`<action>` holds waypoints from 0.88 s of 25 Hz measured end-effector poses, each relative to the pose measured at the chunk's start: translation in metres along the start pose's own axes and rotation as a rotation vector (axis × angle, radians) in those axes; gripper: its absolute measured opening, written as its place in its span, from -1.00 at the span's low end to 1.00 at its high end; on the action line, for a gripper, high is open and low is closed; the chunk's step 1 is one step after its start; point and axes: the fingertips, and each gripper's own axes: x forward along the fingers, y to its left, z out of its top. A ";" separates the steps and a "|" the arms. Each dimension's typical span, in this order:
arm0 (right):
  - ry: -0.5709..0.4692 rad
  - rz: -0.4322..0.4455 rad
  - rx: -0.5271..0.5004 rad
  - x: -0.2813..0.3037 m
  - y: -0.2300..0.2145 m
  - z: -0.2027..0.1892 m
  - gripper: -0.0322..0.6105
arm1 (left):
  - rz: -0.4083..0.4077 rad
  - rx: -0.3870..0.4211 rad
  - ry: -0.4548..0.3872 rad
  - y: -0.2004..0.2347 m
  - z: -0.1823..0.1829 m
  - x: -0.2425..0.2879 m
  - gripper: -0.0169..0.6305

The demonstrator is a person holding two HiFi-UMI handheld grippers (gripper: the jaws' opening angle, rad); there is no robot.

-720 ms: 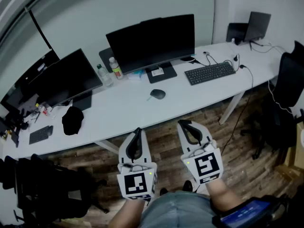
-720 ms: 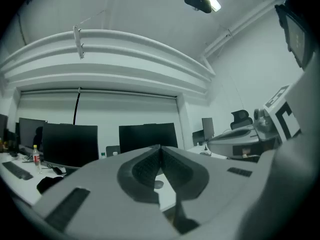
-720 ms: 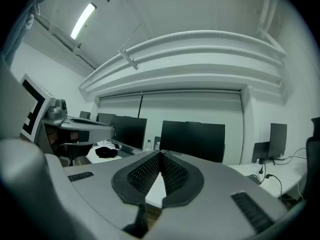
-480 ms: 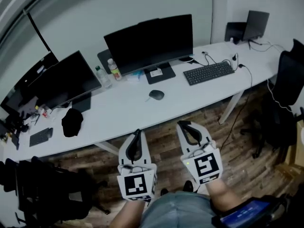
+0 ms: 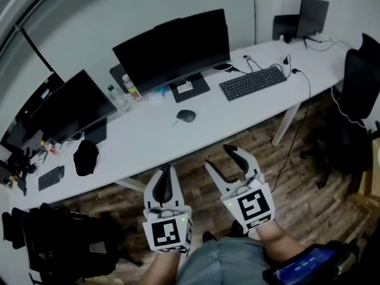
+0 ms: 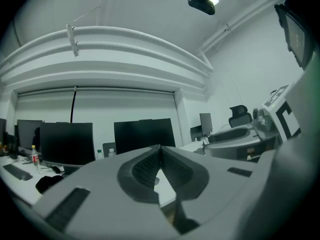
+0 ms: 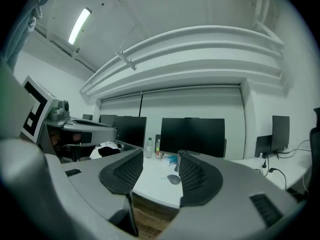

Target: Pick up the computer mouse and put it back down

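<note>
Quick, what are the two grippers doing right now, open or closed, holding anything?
Left gripper: closed, fingers together, empty.
Right gripper: open, empty; the mouse lies on the desk, out of reach of both.

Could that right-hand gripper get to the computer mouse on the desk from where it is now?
Probably yes. The right gripper has its jaws apart and empty, and the computer mouse lies alone on bare desk before the monitor. The gripper is short of the desk's edge, so it must reach forward.
</note>
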 end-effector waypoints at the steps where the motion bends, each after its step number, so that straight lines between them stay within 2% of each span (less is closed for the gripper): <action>1: 0.002 0.002 0.004 -0.001 -0.004 -0.002 -0.19 | 0.002 0.002 0.007 -0.004 -0.002 0.002 -0.92; 13: 0.004 0.005 0.042 -0.006 -0.058 -0.018 -0.23 | 0.006 0.039 0.048 -0.042 -0.004 0.027 -0.92; 22: 0.052 0.045 0.028 0.031 -0.051 -0.036 -0.25 | 0.030 -0.006 0.086 -0.017 -0.028 0.047 -0.92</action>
